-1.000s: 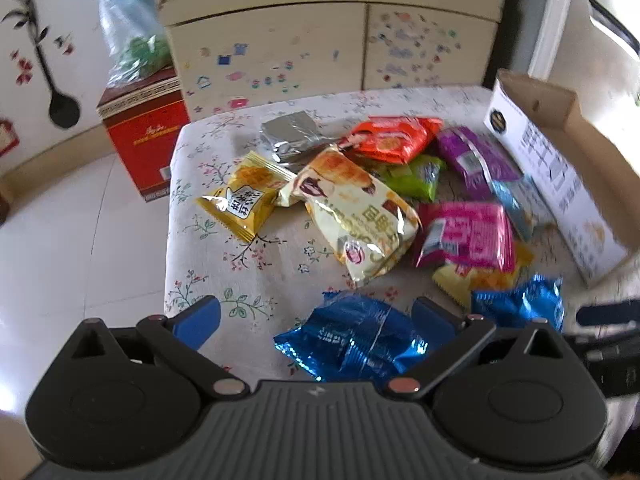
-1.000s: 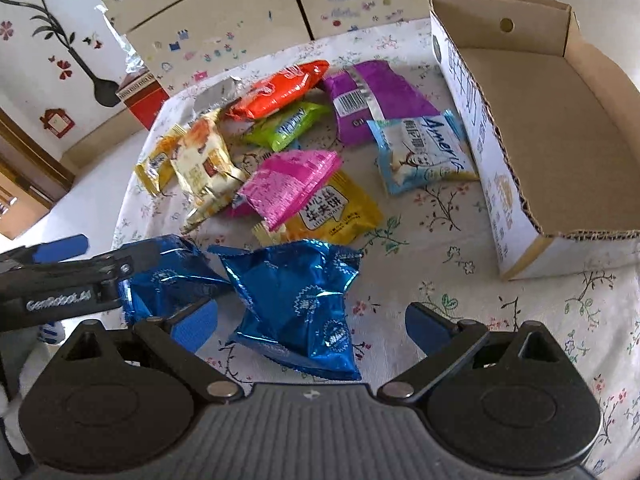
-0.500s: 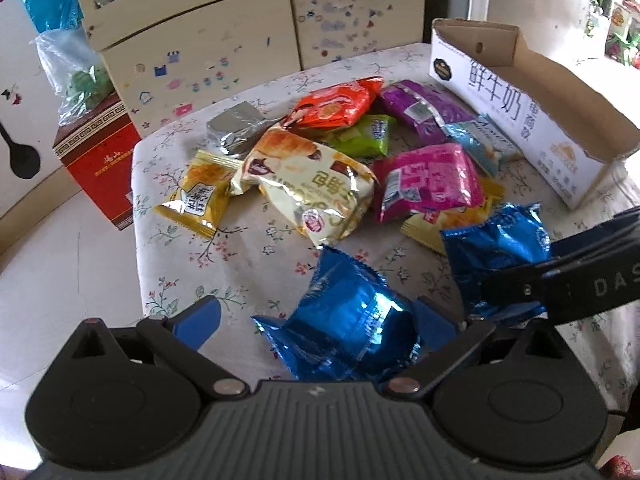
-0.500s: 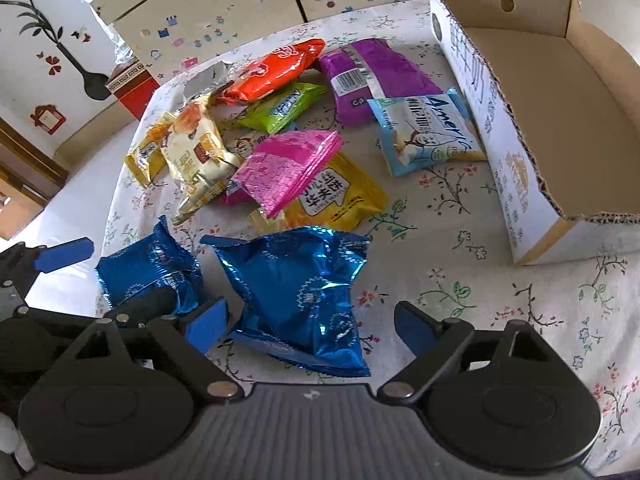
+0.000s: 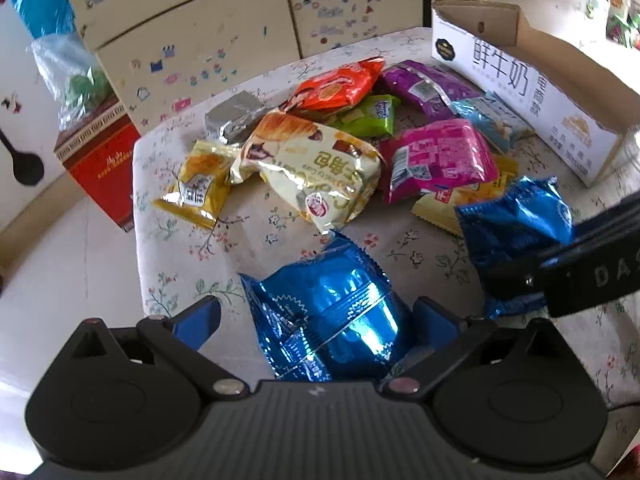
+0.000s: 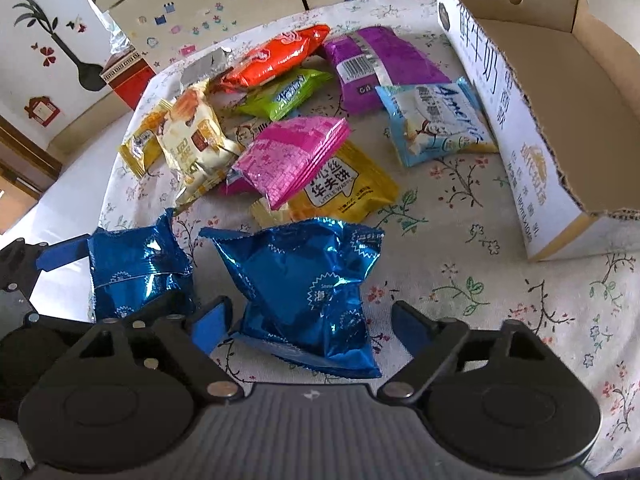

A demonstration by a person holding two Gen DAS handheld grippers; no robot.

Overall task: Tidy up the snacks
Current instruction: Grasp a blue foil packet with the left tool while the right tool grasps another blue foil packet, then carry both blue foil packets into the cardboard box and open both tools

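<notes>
Both grippers straddle blue snack bags at the table's near edge: the left gripper [image 5: 316, 318] stands wide around one blue bag [image 5: 332, 312], gripping nothing; the right gripper [image 6: 312, 326], just closing, isn't yet pinching the other bag [image 6: 308, 284]

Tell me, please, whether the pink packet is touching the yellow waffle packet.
Touching. The right wrist view shows the pink packet lying across the yellow waffle packet, covering its upper corner.

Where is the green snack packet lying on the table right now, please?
In the right wrist view the green packet lies toward the far side of the pile, just below the orange packet and left of the purple packet.
</notes>
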